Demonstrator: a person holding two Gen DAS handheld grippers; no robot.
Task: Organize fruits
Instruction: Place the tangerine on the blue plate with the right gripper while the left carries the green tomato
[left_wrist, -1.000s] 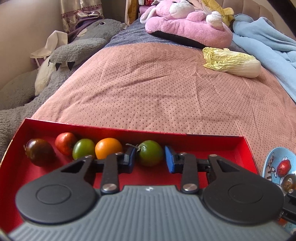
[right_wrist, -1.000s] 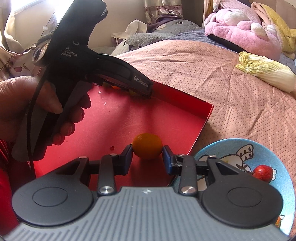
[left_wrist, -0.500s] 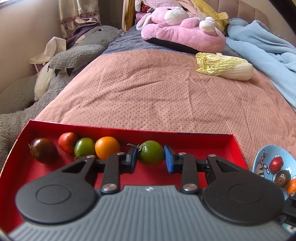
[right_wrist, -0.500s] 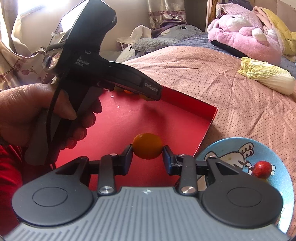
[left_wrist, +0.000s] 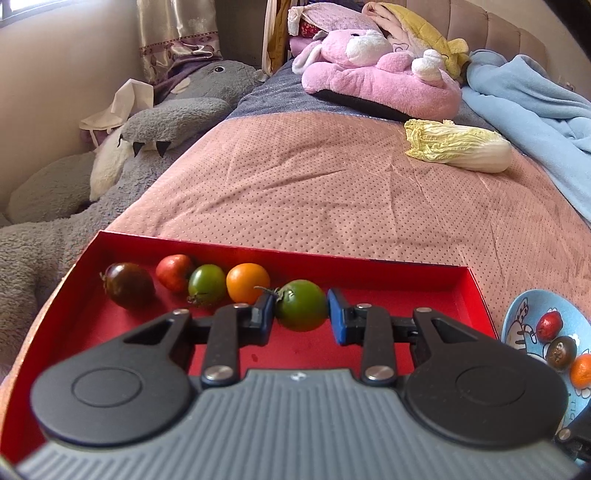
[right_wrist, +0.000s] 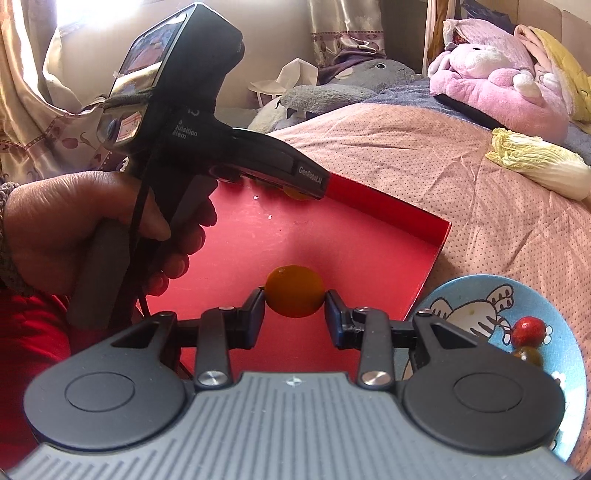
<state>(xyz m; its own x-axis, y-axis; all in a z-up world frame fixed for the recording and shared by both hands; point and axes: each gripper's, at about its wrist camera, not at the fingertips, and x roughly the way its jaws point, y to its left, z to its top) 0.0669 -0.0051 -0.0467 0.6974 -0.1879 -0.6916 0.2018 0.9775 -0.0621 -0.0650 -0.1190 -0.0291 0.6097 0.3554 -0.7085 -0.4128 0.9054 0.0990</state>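
My left gripper (left_wrist: 301, 315) clamped on green tomato (left_wrist: 301, 304), centre frame over red tray (left_wrist: 424, 275). My right gripper (right_wrist: 294, 308) clamped on orange fruit (right_wrist: 294, 295). Four fruits lined along tray's far wall, upper left. Blue plate (left_wrist: 517, 314), lower right, holds three more to move.

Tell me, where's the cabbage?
In the left wrist view the cabbage lies far right on the pink bedspread, between the pink plush and blue blanket.

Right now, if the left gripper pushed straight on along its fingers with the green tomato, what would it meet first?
Probably the red tray: its floor or far wall lies just beyond the green tomato clamped in the left gripper. Depth is unclear.
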